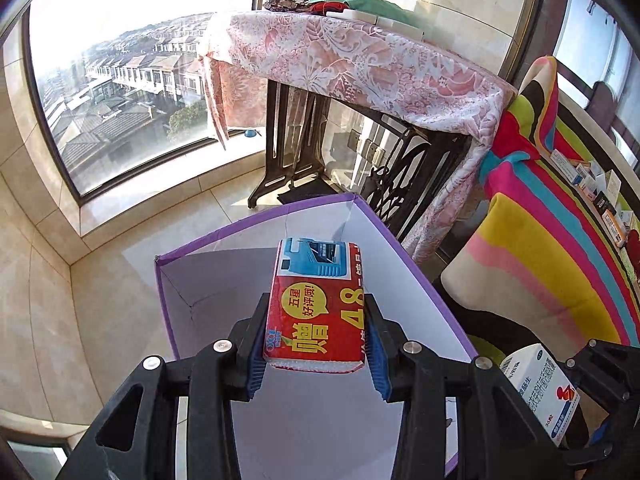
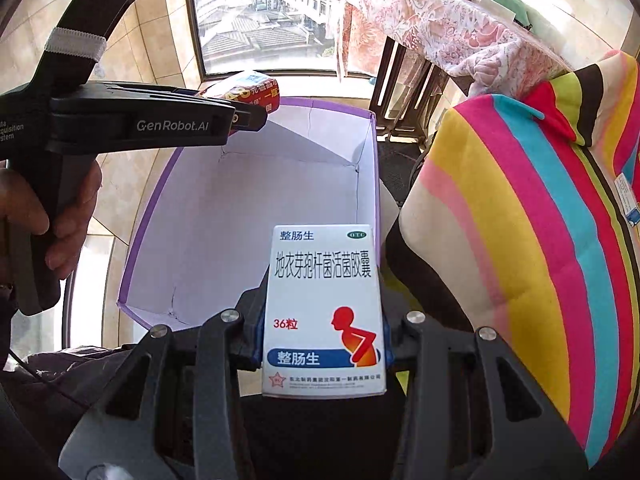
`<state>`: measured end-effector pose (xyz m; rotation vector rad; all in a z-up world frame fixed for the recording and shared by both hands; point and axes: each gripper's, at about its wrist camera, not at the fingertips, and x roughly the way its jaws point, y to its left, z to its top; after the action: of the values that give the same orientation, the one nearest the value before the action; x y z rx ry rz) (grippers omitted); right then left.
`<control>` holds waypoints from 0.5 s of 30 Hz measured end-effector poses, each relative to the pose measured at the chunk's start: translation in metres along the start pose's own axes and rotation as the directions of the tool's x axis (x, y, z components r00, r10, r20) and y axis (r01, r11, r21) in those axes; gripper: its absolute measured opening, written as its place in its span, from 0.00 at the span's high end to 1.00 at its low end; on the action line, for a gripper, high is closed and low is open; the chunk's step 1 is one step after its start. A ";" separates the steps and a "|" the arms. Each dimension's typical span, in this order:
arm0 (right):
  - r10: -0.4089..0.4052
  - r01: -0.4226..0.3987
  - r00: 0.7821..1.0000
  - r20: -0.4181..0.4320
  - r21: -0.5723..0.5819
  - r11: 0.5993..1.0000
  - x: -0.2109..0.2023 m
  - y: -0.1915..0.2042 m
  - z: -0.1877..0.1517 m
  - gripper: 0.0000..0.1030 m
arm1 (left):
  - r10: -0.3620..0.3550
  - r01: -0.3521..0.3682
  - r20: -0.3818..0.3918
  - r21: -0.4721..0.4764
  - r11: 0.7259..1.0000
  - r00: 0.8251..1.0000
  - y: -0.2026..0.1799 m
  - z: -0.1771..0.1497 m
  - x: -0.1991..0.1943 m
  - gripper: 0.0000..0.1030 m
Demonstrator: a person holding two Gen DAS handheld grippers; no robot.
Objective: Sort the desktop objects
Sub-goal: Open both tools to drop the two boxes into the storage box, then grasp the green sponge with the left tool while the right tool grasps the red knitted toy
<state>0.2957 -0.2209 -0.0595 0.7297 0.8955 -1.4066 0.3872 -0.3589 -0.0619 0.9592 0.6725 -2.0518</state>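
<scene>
Two boxes held over purple bin [image 1: 400,248]: our left gripper [image 1: 316,344] squeezes red box [image 1: 316,304], right gripper [image 2: 324,340] squeezes white box [image 2: 324,304]. Next we let go.

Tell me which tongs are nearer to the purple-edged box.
Left. The left tongs hold the red packet over the purple-edged box; the right tongs, holding the white medicine box, sit at its near right corner.

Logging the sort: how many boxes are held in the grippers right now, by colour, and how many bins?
Red box: 1, in the left gripper
White box: 1, in the right gripper
Purple-edged bin: 1
Total: 3
</scene>
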 end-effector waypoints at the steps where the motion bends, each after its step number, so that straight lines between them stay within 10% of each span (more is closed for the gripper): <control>1: 0.015 -0.015 1.000 -0.003 -0.003 1.000 0.005 0.001 0.003 0.57 | 0.007 -0.007 -0.003 -0.010 1.000 1.000 0.005 -0.001 0.001 0.59; 6: 0.123 -0.123 0.992 0.031 0.013 0.992 0.013 0.007 0.004 0.44 | 0.039 -0.040 -0.021 -0.058 0.997 0.999 0.022 0.002 0.010 0.51; 9: 0.126 -0.130 0.986 0.113 0.031 0.991 -0.006 0.004 -0.003 0.24 | 0.059 -0.058 0.004 -0.060 0.997 0.998 0.020 0.005 0.006 0.17; 15: -0.060 0.044 0.965 0.254 0.066 0.997 -0.073 -0.030 -0.030 0.24 | 0.065 -0.073 0.086 0.095 0.993 0.994 -0.030 0.013 -0.012 0.16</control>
<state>0.2666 -0.1597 -0.0087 0.5562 0.6771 -1.5399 0.3629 -0.3467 -0.0408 0.9342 0.4917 -2.0666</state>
